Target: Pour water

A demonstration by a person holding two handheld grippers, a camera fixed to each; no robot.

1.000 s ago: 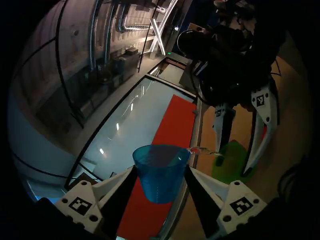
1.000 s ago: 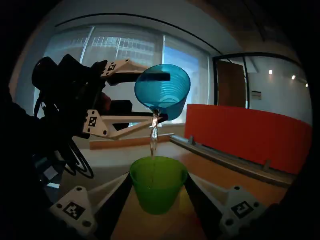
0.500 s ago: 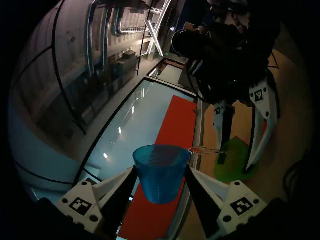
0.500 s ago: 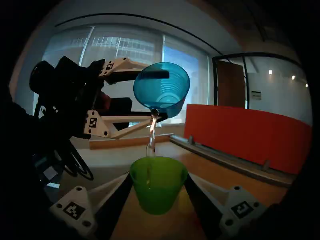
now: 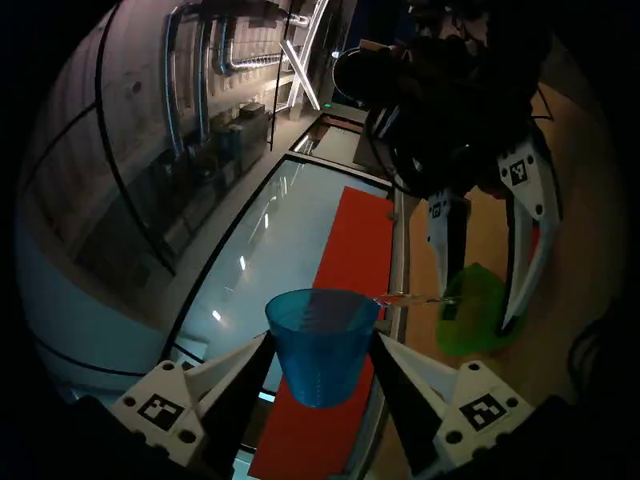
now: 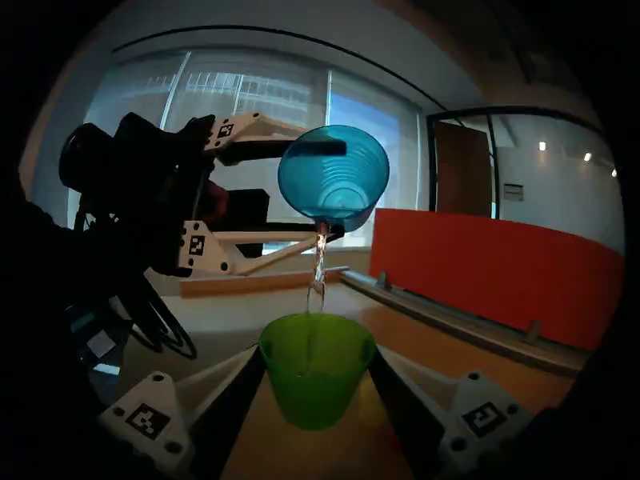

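Note:
My left gripper (image 5: 322,364) is shut on a blue plastic cup (image 5: 322,344), tipped far over on its side. A thin stream of water (image 5: 412,300) runs from its rim into a green plastic cup (image 5: 480,308). In the right gripper view the blue cup (image 6: 334,176) hangs above with its mouth toward the camera, and the water (image 6: 318,276) falls into the green cup (image 6: 316,376). My right gripper (image 6: 317,384) is shut on the green cup and holds it upright above the wooden table (image 6: 416,336). The left gripper (image 6: 308,192) grips the blue cup from the left.
A red partition (image 6: 504,272) with a metal rail (image 6: 456,320) runs along the table's right side. Large windows (image 6: 240,104) stand behind. A dark-sleeved hand (image 6: 136,192) holds the left gripper. A wooden strip (image 6: 248,282) lies across the table's far end.
The blue cup has shifted a little to the right above the green cup and tipped slightly further. Water keeps flowing. The green cup has stayed in place.

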